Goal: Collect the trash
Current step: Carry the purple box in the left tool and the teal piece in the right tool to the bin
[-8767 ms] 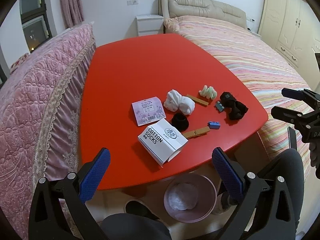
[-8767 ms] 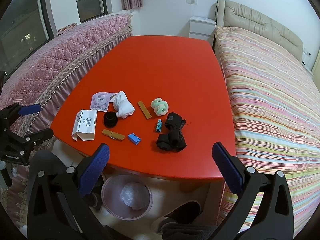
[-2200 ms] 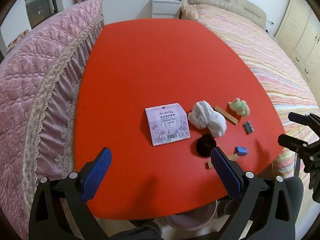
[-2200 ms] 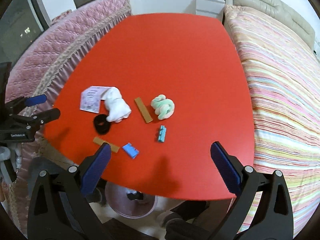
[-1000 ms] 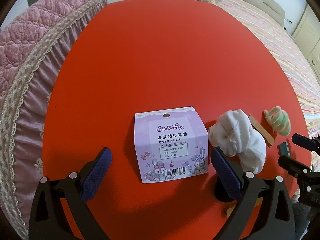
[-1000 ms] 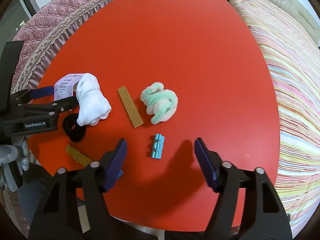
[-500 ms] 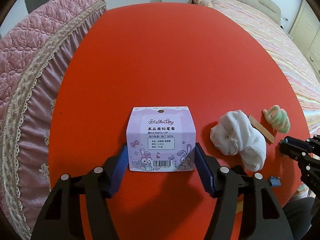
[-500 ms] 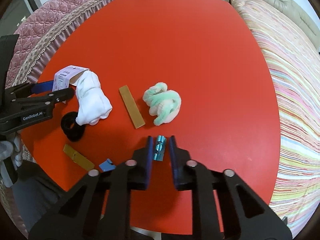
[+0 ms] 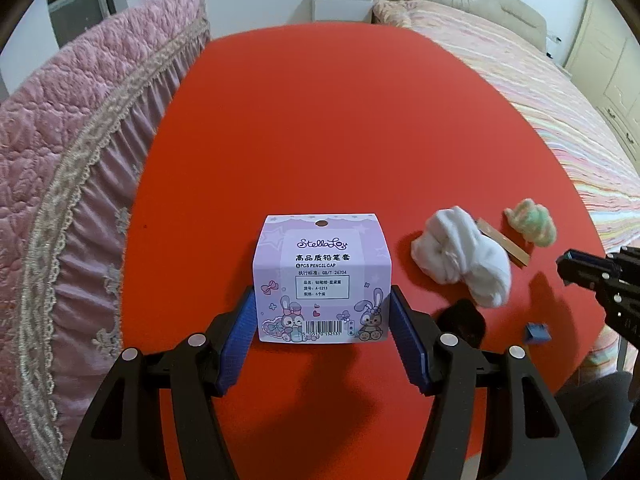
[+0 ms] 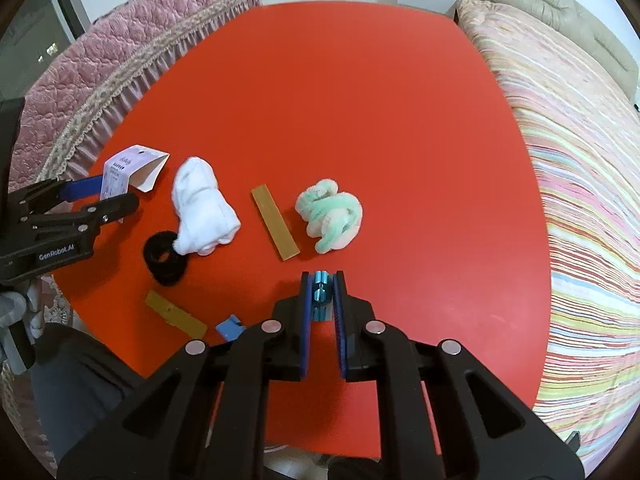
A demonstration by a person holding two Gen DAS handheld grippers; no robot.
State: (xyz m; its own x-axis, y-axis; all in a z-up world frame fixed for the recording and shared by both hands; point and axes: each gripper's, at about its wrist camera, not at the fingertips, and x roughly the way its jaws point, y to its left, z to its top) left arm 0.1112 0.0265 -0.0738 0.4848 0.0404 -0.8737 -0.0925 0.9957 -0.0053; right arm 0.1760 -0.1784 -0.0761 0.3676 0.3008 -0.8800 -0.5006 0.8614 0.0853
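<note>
My left gripper is shut on a purple pencil-cap package, which bows upward between the blue pads above the red table. It also shows in the right wrist view. My right gripper is shut on a small turquoise metal piece near the table's front edge.
On the table lie a white sock bundle, a black hair tie, a green-white sock bundle, two tan strips and a blue clip. A pink quilted sofa stands left, a striped bed right.
Both grippers came down over the table and closed. The left took hold of the purple package and raised it. The right closed on the turquoise piece.
</note>
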